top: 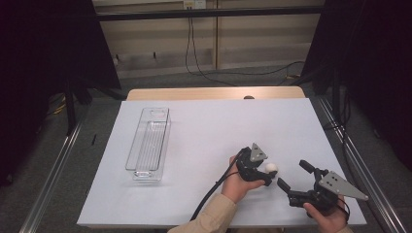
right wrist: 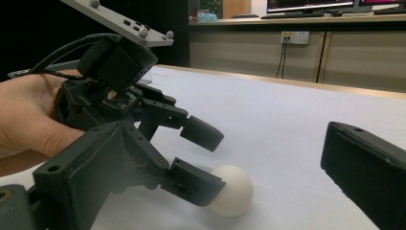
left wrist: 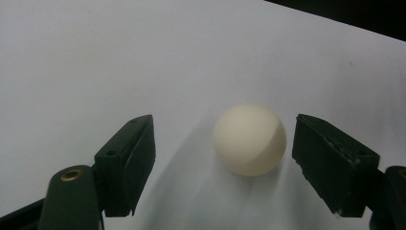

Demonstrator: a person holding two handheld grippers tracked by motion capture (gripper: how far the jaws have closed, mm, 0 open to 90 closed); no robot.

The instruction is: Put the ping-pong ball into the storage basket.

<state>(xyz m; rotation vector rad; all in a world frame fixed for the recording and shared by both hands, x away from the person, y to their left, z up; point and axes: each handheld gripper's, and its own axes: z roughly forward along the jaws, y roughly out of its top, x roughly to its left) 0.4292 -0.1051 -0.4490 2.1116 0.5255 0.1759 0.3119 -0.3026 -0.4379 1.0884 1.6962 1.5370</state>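
Observation:
A small white ball (left wrist: 250,139) rests on the white table cover (top: 204,131). It sits between the two black jaws of my left gripper (left wrist: 222,163), nearer the right-hand jaw, and neither pad presses on it. From above, that left gripper (top: 266,171) lies low at the front right of the table with the ball (top: 270,168) at its tips. My right gripper (top: 292,174) is just to its right, open wide and pointing at the ball. In the right gripper view, my right gripper (right wrist: 225,177) frames the left gripper (right wrist: 196,158) and the ball (right wrist: 232,189).
A long clear plastic bin (top: 148,145) stands on the left part of the table. The table's front edge runs close under both hands. A wooden strip (top: 214,93) borders the far edge, and black frames stand on both sides.

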